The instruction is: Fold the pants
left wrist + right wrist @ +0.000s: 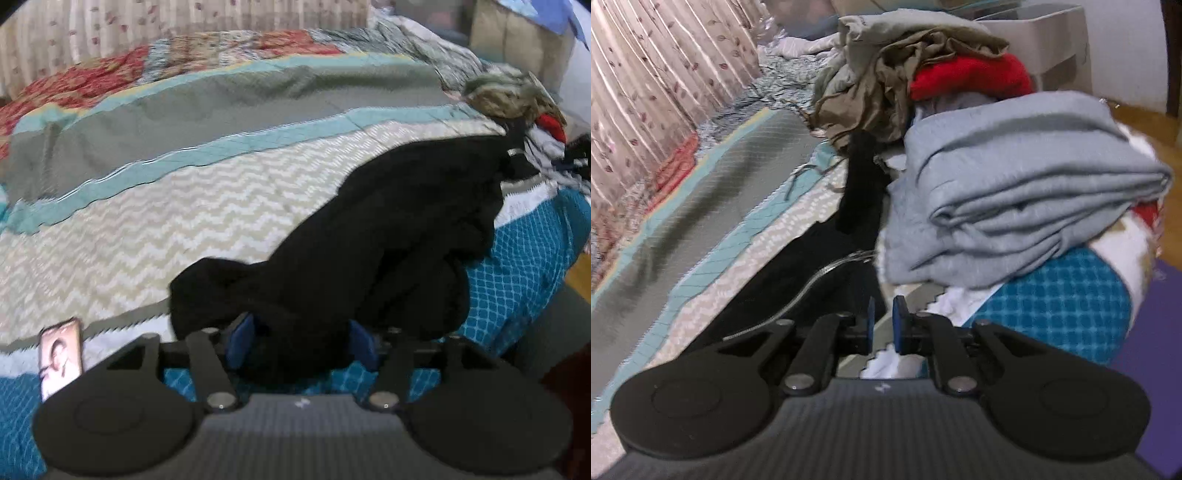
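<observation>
Pants [388,236], black and rumpled, lie in a long heap across the quilt [184,221], running from the near edge toward the far right, where they meet a pile of clothes [517,96]. Largest of all is the bed itself: the quilt is a patchwork of bands, with a cream zigzag under the pants, then teal, grey, and red floral farther back, and a blue diamond print along the near edge. Behind it hangs a pale curtain [646,92] printed with leaves. Wooden floor (a strip only) shows at the right of the right wrist view.

On the bed beside the pants sits a folded grey blanket [1015,192], with a tan garment [871,88] and something red [967,77] heaped behind it. A phone [61,360] lies on the quilt near the left gripper.

Left gripper [301,343] has its blue pads spread apart with a fold of the pants between them. Right gripper [883,325] has its pads nearly together with a narrow gap, nothing between them, just beside the pants' edge.
</observation>
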### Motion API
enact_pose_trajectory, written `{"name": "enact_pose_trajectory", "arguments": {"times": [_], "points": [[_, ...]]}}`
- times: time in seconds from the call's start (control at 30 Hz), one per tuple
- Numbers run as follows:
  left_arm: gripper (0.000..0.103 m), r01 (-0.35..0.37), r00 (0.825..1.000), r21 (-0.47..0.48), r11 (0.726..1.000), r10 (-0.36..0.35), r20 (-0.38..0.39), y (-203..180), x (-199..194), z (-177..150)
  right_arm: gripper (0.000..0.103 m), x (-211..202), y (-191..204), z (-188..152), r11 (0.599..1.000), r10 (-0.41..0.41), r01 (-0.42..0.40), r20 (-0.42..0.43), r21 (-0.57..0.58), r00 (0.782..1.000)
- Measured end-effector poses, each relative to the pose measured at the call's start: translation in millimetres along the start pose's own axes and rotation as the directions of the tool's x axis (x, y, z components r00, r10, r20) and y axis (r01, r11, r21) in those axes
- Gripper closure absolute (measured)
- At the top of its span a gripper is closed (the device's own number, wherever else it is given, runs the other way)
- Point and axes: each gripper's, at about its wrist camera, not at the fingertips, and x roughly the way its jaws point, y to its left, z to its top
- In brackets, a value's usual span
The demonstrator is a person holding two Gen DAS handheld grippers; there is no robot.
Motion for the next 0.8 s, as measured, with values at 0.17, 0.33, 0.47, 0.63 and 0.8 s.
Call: {"name": "enact_pose_trajectory", "arguments": {"times": [0.17,0.33,0.47,0.63,0.8], "points": [[0.039,-0.089,0.993,-0.151,0.984,0.099,0.063,34,-30,-6,0.076,-11,30,-13,0.995,0.084,-0.084,-0.006,-0.057,0.996],[0.027,-0.184,0.972,-0.091,0.979,0.195,0.129,39,-28,-4,0.074,-12,53,-28,0.982,0.138,-0.141,-0.029,-0.126,0.99],[0.023,-0.169,0.974,0.08,0.982,0.154,0.164,23,-8,-5,0.073,-15,48,-20,0.985,0.136,-0.136,-0.005,-0.106,0.991],[0.028,-0.148,0.982,0.156,0.977,0.127,0.137,12,34,0,0.07,-20,22,-2,0.996,0.094,-0.094,0.021,0.003,0.995],[0.092,-0.108,0.986,0.066,0.992,0.098,0.134,14,42,9,0.066,-14,11,6,0.997,0.061,-0.062,0.014,0.037,0.998]]}}
